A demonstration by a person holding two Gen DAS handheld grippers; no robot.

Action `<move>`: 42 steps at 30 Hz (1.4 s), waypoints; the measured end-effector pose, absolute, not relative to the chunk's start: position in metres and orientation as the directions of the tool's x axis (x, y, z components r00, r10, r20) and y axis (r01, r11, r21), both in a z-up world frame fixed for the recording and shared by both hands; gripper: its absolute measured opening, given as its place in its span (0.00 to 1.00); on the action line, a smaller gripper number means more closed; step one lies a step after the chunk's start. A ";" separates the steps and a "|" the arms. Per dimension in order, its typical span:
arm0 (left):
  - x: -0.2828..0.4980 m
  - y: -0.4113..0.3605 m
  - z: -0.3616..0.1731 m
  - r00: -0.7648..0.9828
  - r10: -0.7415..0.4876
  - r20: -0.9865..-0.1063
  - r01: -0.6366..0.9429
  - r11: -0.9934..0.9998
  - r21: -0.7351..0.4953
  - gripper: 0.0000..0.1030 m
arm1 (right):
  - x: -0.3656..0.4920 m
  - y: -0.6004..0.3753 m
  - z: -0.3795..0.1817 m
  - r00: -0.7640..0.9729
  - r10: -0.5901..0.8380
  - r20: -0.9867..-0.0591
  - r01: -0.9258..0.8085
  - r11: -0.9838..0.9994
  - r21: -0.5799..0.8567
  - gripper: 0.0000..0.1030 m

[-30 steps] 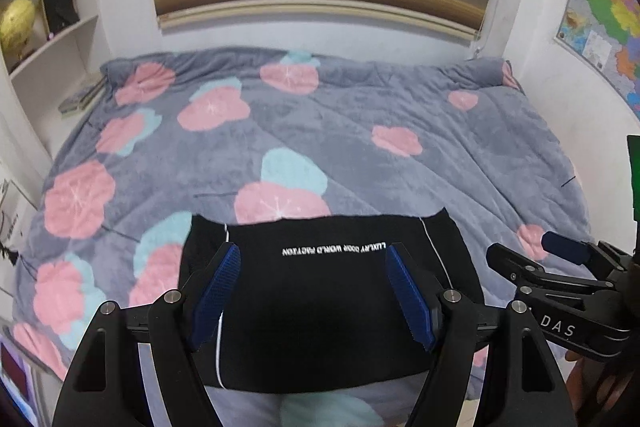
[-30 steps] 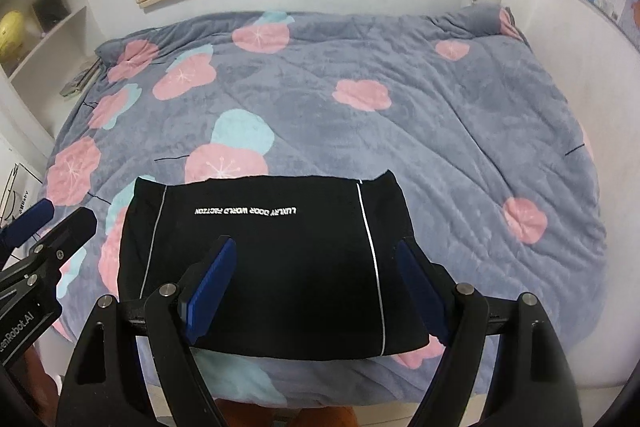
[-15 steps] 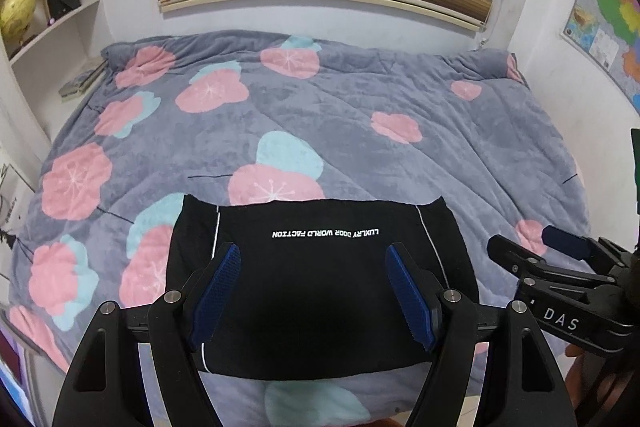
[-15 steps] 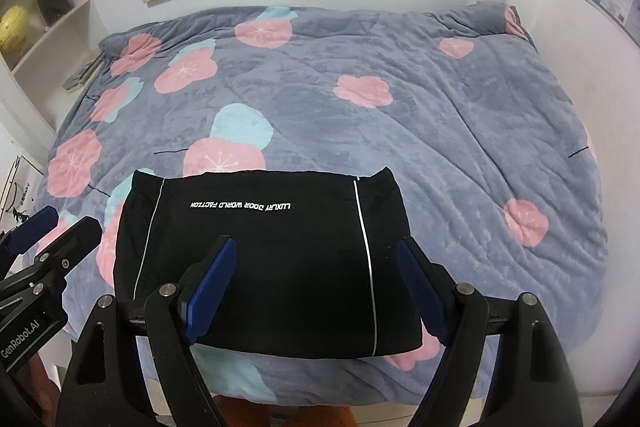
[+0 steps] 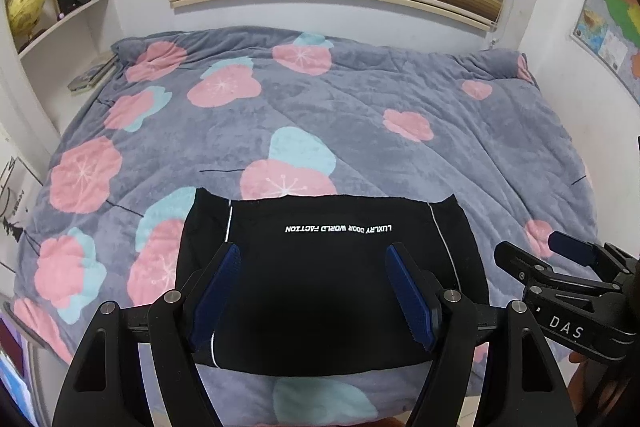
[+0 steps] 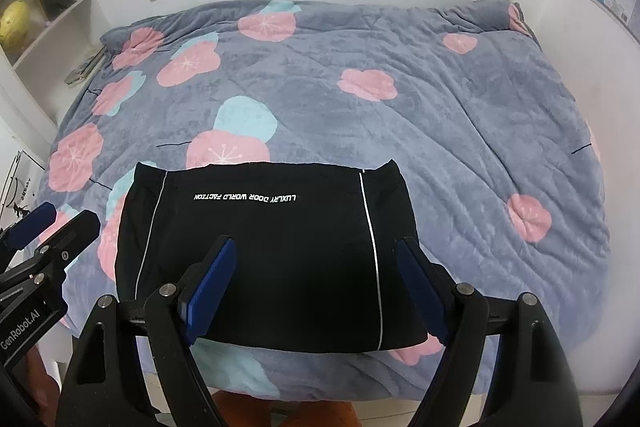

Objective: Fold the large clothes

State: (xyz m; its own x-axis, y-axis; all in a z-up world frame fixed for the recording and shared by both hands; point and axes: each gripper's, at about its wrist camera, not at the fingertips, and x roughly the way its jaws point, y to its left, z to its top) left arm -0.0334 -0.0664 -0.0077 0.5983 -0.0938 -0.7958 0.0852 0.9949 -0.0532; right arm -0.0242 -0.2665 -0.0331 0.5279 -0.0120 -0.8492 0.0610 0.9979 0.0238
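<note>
Left claw (image 5: 312, 291) spread wide, nothing between its pads, poised above the folded black garment (image 5: 332, 287). Right claw (image 6: 316, 283) likewise spread and empty, above the same garment. Garment lies flat as a neat rectangle near the front edge of the bed, on the grey flowered quilt (image 5: 360, 115); white lettering faces up.

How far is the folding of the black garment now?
Done: the black garment lies as a flat, neat rectangle on the flowered blanket. In hand: nothing; the left gripper and right gripper are open above it. Left: perhaps nothing, or one more fold.
</note>
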 end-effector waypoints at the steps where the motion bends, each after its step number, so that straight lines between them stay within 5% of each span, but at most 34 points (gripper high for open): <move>1: -0.033 -0.067 -0.008 0.596 -0.096 -0.797 0.089 0.995 -0.053 0.74 | -0.024 -0.266 -0.034 0.526 -0.012 -0.850 0.063 0.998 0.025 0.81; 33: -0.028 -0.071 -0.017 0.593 -0.083 -0.801 0.108 0.994 -0.024 0.74 | -0.023 -0.262 -0.041 0.505 -0.009 -0.863 0.071 0.997 0.031 0.81; 42: -0.030 -0.049 -0.013 0.649 0.019 -0.761 -0.012 1.000 0.014 0.74 | -0.025 -0.260 -0.047 0.501 -0.007 -0.866 0.062 0.998 0.028 0.81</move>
State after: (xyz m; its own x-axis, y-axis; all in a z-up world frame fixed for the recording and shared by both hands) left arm -0.0303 -0.0492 -0.0133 0.6490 0.0186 -0.7606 -0.0120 0.9998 0.0142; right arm -0.0253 -0.2604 -0.0474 0.5005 -0.0069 -0.8657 0.0624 0.9977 0.0281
